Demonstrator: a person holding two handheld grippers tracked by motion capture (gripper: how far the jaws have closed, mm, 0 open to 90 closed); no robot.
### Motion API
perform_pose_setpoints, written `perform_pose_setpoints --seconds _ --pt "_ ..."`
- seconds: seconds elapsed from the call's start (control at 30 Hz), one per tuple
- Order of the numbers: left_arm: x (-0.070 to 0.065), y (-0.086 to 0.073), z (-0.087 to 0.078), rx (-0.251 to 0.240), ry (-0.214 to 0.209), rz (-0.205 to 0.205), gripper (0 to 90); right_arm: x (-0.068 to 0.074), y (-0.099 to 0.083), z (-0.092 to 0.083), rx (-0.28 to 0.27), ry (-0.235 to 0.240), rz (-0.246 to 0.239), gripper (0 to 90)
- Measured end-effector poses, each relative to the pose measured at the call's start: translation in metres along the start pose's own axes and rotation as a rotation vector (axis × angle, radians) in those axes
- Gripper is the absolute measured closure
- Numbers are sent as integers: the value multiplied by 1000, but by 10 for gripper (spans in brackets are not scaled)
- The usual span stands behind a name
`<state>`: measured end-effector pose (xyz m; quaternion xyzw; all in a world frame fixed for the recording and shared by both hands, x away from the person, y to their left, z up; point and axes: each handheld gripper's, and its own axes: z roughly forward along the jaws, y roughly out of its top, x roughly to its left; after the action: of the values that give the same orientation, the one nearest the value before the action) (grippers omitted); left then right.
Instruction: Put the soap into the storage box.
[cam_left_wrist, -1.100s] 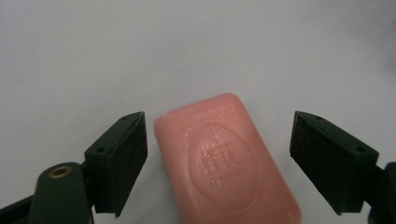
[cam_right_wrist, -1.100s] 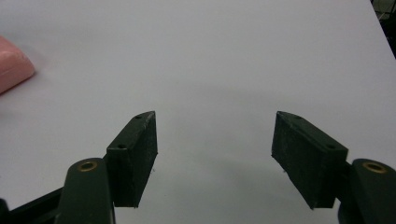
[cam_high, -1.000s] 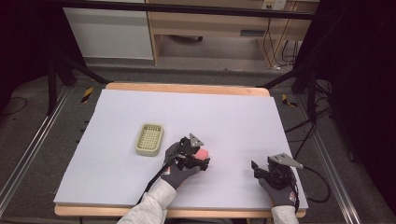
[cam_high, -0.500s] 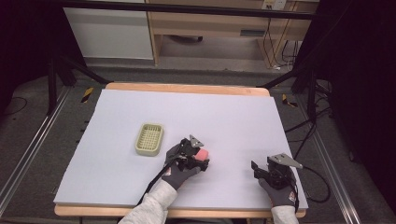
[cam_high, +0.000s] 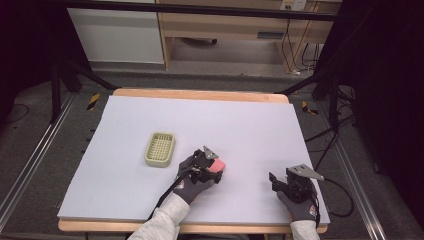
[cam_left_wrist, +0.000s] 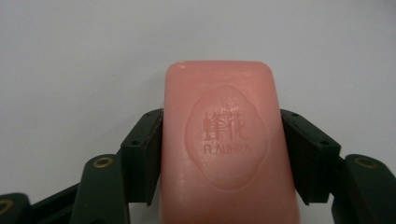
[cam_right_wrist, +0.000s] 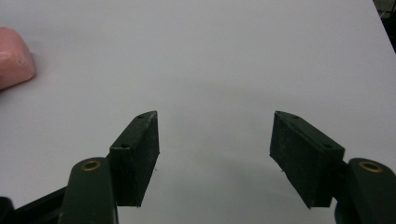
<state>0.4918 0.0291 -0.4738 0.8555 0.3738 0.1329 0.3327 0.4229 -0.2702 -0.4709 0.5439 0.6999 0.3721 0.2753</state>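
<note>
Pale lilac sheeting covers your worktop (cam_high: 240, 125), which stands on a dark floor with a light wooden cabinet (cam_high: 225, 25) behind it. Near the front edge, the pink soap bar (cam_left_wrist: 226, 144) lies flat on the sheet between the fingers (cam_left_wrist: 144, 154) of your left gripper (cam_high: 209, 167). Those fingers have just been closing and now press against both long sides of the bar, its embossed face up and its far end projecting beyond the tips. Your left hand (cam_high: 192, 182) is gloved and reaches in from the front edge at a slant, gripper angled toward the far right. A cream slotted soap dish (cam_high: 160, 149) sits near, to the bar's left, apart from it. Your right gripper (cam_high: 290, 182) rests low over bare sheet, well apart from the bar, fingers (cam_right_wrist: 135, 154) spread wide with nothing between them.
</note>
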Motion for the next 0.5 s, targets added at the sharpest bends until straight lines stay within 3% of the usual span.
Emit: perform_pose_setpoints --seconds 0.5 --pt "-1 1 -2 11 -2 18 369 -1 0 0 -1 -1 -4 332"
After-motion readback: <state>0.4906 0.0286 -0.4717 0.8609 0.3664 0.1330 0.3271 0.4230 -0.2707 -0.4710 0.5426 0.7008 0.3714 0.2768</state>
